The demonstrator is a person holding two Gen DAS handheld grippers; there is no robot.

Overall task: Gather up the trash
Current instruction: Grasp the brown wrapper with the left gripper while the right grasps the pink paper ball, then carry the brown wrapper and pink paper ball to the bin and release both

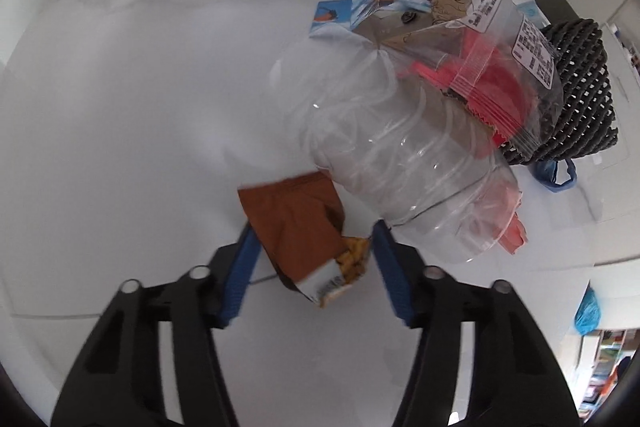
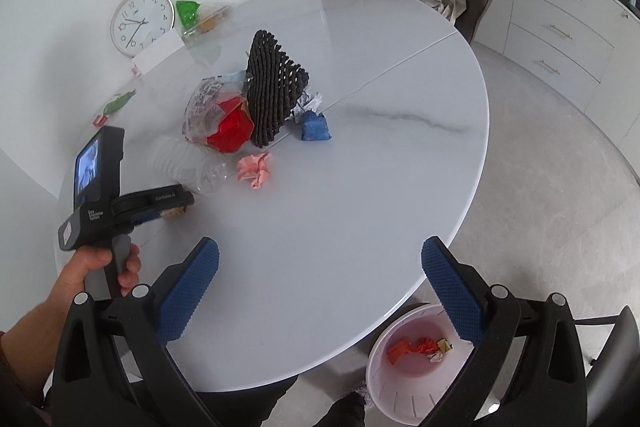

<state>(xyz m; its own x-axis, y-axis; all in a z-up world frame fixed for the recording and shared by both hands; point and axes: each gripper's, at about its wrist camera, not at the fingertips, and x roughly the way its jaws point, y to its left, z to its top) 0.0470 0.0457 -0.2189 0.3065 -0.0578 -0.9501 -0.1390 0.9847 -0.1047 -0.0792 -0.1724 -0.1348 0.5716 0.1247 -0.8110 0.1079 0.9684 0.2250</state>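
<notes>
Table (image 2: 360, 163): round, white, marbled, trash-strewn.
Floor (image 2: 560, 167): grey; bin (image 2: 384, 375) beside table.
Left gripper (image 1: 312, 259): spread around brown wrapper (image 1: 292, 219).
Right gripper (image 2: 320, 291): wide apart, empty.

Open room across the surface (image 2: 360, 187) toward its right edge; blocked at the centre by clear bottle (image 2: 188, 167), black mesh (image 2: 272, 87), pink paper wad (image 2: 255, 169).

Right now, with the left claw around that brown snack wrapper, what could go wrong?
1. The left claw is open around the brown snack wrapper; its torn end shows orange crumbs that may spill when lifted.
2. The clear plastic bottle lies right beside the wrapper, by the claw's right finger, so closing could nudge or roll it.
3. The white waste bin sits on the floor past the table edge, so the carry is long.
</notes>
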